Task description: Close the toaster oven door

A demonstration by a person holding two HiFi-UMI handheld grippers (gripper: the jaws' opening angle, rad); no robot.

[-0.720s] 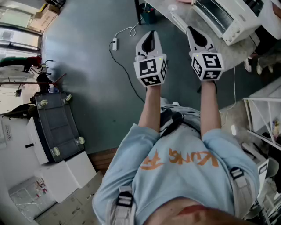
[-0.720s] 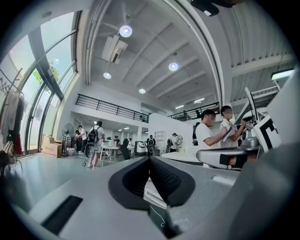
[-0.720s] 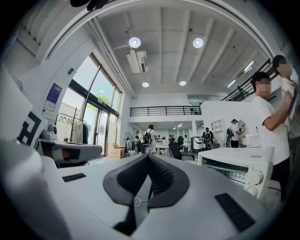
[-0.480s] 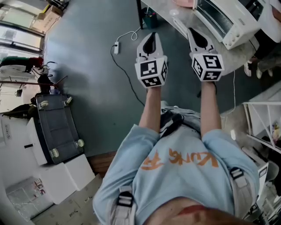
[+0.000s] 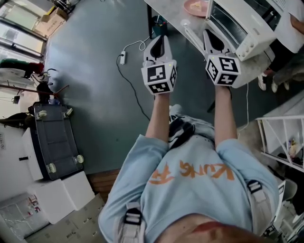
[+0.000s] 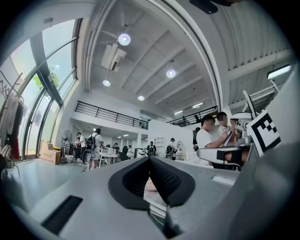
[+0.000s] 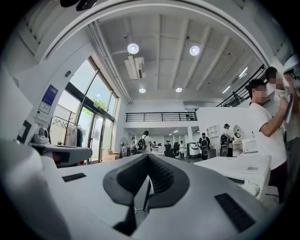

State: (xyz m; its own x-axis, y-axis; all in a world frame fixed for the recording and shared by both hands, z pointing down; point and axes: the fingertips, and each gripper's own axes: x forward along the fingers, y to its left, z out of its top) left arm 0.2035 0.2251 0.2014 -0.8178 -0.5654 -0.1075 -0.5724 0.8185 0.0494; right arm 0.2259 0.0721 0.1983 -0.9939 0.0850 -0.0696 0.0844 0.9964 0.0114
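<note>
**Head view.** The approach step was judged to be in hand. The left gripper (image 5: 163,39) and right gripper (image 5: 208,35) were held pressed together and empty. The toaster oven (image 5: 247,28) stood just ahead and right of the right gripper. What appeared to be its lowered door (image 5: 190,29) lay between the two tips. Beyond them, a pink plate (image 5: 187,5) held a pale item that could not be identified. Only a rack was seen in the oven.

**Left gripper view.** The jaws were closed on nothing.

**Right gripper view.** The jaws were likewise closed, with the oven at right. A tip would next need to be placed under the door and raised.
</note>
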